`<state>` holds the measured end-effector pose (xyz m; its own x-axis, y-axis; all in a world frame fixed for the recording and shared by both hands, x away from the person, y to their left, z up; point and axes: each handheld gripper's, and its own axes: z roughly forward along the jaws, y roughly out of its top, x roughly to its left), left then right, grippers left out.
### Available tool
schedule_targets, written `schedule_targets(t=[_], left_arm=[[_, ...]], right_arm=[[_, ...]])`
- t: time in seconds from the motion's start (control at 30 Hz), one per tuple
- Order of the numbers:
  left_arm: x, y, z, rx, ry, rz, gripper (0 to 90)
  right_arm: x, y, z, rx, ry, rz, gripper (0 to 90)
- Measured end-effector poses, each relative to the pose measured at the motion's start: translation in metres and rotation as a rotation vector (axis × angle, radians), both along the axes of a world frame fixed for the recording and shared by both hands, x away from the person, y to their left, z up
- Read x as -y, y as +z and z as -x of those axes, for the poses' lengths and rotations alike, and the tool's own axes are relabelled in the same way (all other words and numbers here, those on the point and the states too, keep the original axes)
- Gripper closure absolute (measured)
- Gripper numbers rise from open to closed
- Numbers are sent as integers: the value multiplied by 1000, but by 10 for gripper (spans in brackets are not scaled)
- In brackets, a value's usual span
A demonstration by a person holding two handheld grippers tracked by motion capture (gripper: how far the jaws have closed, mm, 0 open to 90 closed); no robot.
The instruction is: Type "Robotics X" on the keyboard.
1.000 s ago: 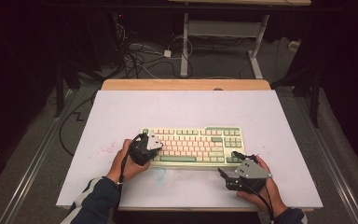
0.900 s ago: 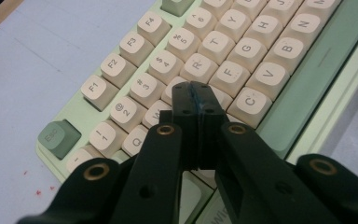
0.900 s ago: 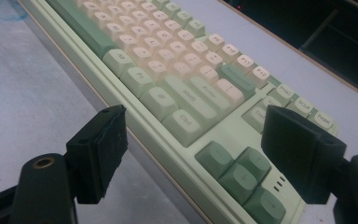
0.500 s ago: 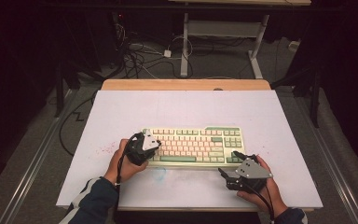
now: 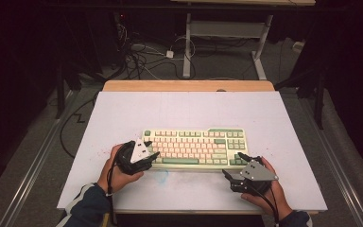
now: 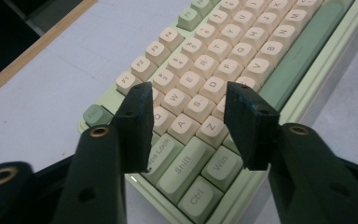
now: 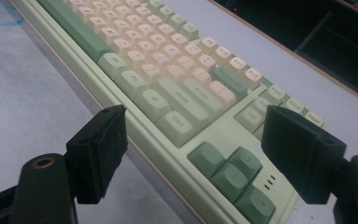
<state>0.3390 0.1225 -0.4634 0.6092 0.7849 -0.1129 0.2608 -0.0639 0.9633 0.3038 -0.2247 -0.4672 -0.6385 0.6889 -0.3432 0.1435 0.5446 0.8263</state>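
A pale green keyboard (image 5: 196, 147) with cream and green keys lies in the middle of the white table. My left gripper (image 5: 152, 148) is at its left end, open. In the left gripper view the left gripper (image 6: 189, 93) has its jaws hovering over the keyboard (image 6: 223, 46) around the Q, A and Caps Lock keys, with nothing held. My right gripper (image 5: 232, 164) sits by the keyboard's front right corner, open wide. In the right gripper view the right gripper (image 7: 196, 116) has its jaws on either side of the keyboard (image 7: 158, 60) near the Ctrl and arrow keys, above the front edge.
The white table top (image 5: 189, 109) has a wooden strip (image 5: 189, 86) along its far edge. Faint blue and red marks (image 5: 163, 176) stain the surface in front of the keyboard. Cables (image 5: 142, 56) and a desk frame (image 5: 187, 52) stand on the floor beyond.
My left gripper has drawn back slightly toward the near left, still over the keyboard's left end. The right gripper has stayed put.
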Motion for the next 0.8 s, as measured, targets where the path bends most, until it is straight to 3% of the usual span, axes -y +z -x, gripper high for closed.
schedule_targets(t=[0.17, 0.33, 0.43, 0.53, 0.8], left_arm=[[1, -3, 4, 18, -5, 3, 344], [-3, -8, 11, 48, 2, 42, 245], [-8, -11, 14, 63, 26, 39, 229], [-15, -12, 16, 53, 38, 55, 215], [-26, -16, 21, 48, 42, 45, 208]], right_arm=[[0, 0, 0, -1, 0, 1, 234], [1, 0, 0, 1, -2, 2, 234], [1, 1, 0, 2, -5, 0, 234], [1, 1, 0, 5, -1, 0, 234], [1, 1, 0, 4, -4, 2, 234]])
